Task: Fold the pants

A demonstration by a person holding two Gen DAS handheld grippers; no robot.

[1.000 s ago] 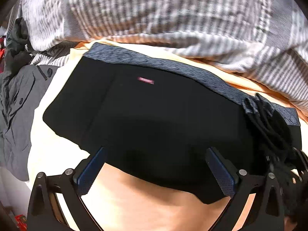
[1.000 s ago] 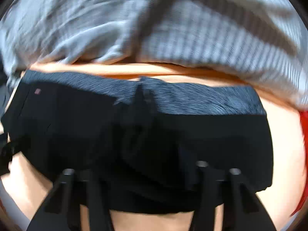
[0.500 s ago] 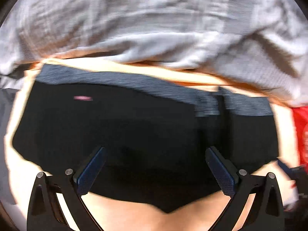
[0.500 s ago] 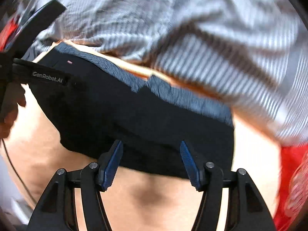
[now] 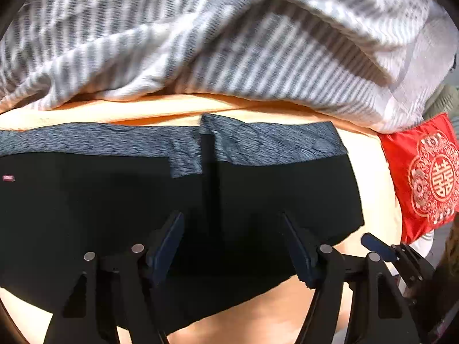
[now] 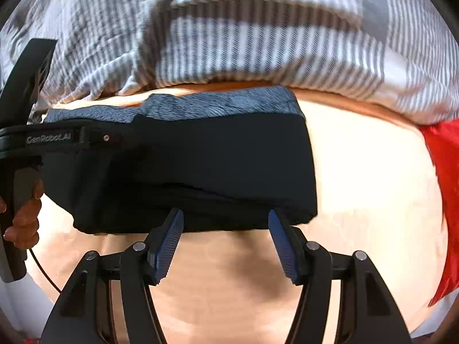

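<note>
The black pants (image 5: pixel 114 215) with a grey-blue waistband (image 5: pixel 272 140) lie folded on the peach sheet (image 5: pixel 258 315). My left gripper (image 5: pixel 232 229) is open above the fabric, over its near middle. The pants also show in the right wrist view (image 6: pixel 215 166) as a thick folded stack. My right gripper (image 6: pixel 225 223) is open at the stack's near edge, not holding it. The left gripper's body (image 6: pixel 43 137) shows at the left of the right wrist view, over the pants.
A grey-and-white striped blanket (image 5: pixel 229 43) is bunched along the far side, also in the right wrist view (image 6: pixel 258 34). A red embroidered cushion (image 5: pixel 424 175) lies at the right, also in the right wrist view (image 6: pixel 444 186). The right gripper's tip (image 5: pixel 375 243) shows at lower right.
My left gripper has shifted right along the pants and its jaws have narrowed. My right gripper has moved closer to the stack's near edge.
</note>
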